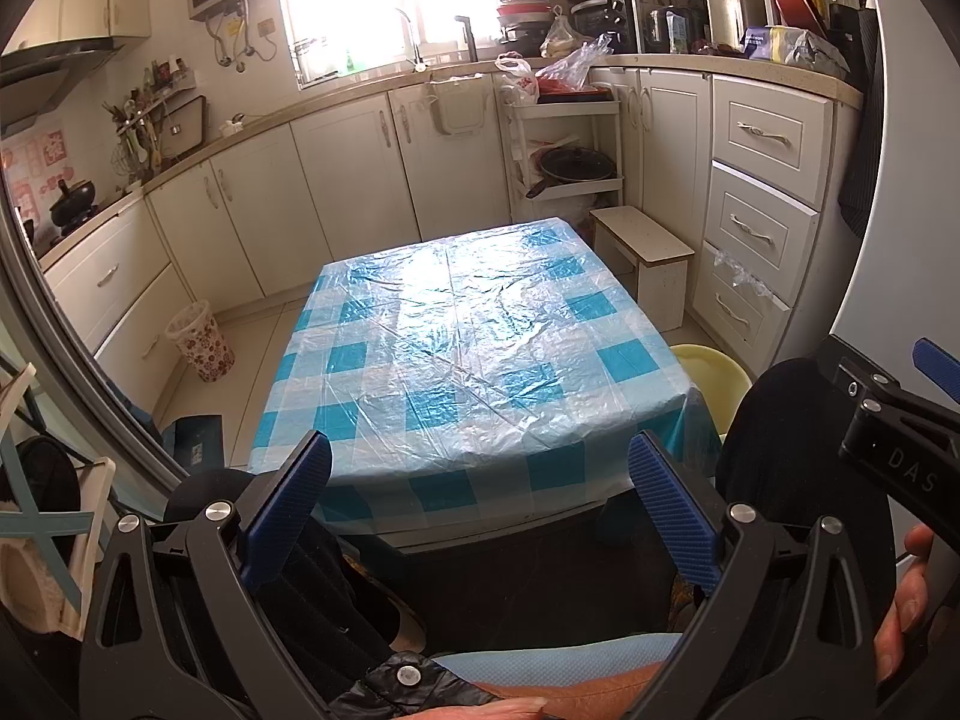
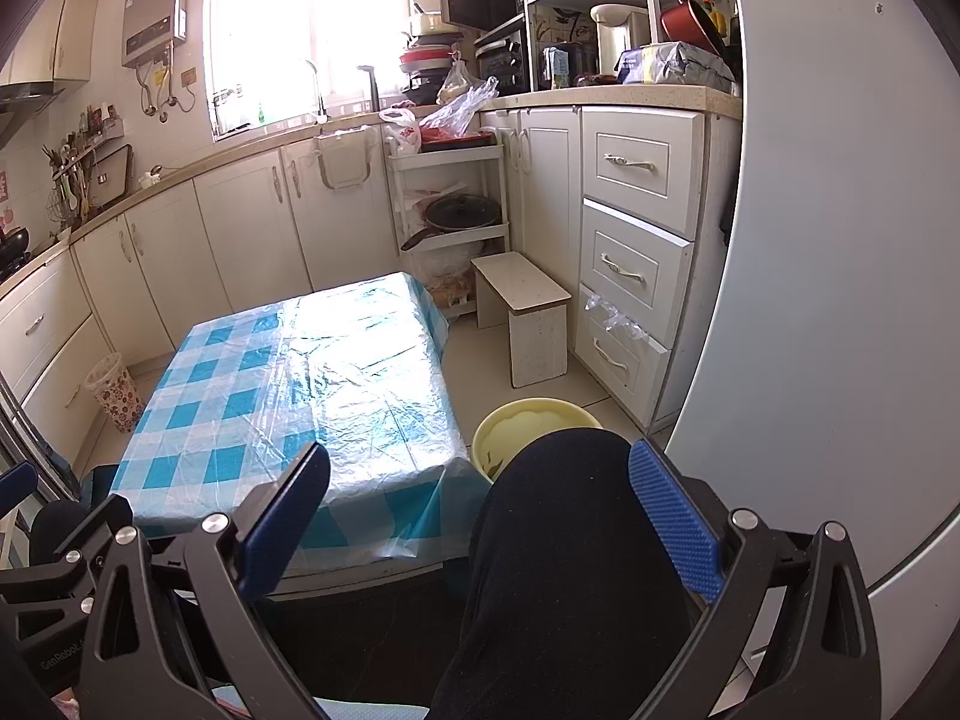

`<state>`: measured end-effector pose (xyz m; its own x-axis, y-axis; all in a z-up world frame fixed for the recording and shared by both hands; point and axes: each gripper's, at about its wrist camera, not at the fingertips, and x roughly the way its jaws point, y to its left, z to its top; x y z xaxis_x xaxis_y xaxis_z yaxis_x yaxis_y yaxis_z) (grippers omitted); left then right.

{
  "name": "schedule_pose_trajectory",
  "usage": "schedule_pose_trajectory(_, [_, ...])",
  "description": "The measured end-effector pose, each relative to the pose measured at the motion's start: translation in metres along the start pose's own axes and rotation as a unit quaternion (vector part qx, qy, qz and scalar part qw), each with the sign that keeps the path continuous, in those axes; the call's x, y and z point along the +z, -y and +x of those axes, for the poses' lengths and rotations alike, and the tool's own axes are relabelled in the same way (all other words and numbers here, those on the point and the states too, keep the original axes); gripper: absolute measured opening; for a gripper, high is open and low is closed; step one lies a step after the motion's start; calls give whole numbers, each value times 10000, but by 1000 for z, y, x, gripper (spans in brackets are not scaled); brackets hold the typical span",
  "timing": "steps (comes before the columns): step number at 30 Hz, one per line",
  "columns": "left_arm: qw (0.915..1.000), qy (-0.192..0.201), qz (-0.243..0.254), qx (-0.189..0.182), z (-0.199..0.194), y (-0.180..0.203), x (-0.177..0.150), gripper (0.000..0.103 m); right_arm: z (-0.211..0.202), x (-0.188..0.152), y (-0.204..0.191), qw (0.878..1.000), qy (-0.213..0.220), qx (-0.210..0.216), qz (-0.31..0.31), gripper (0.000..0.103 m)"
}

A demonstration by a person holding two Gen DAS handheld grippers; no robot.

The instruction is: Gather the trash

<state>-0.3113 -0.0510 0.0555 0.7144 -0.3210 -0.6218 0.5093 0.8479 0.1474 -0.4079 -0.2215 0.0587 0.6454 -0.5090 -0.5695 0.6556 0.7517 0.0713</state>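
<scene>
no trash shows on the checked tablecloth (image 1: pixel 474 348) at frame centre. left gripper (image 1: pixel 480 516) and right gripper (image 2: pixel 480 525) both gape, holding nothing. the yellow bin (image 2: pixel 531 420), lower centre-right, looks near-empty, so collecting seems either unstarted or finished.

Yellow bin (image 2: pixel 528 420) upright on floor, just beside table's right edge.

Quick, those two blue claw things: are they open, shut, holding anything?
Left gripper: open, holding nothing.
Right gripper: open, holding nothing.
</scene>
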Motion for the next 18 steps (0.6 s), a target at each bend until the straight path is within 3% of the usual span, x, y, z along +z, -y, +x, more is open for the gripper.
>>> schedule_pose_trajectory(18, [10000, -11, -4, 0, 0, 1, 0, 95, 0, -1, -1, 10000, 4, -3, -9, 96])
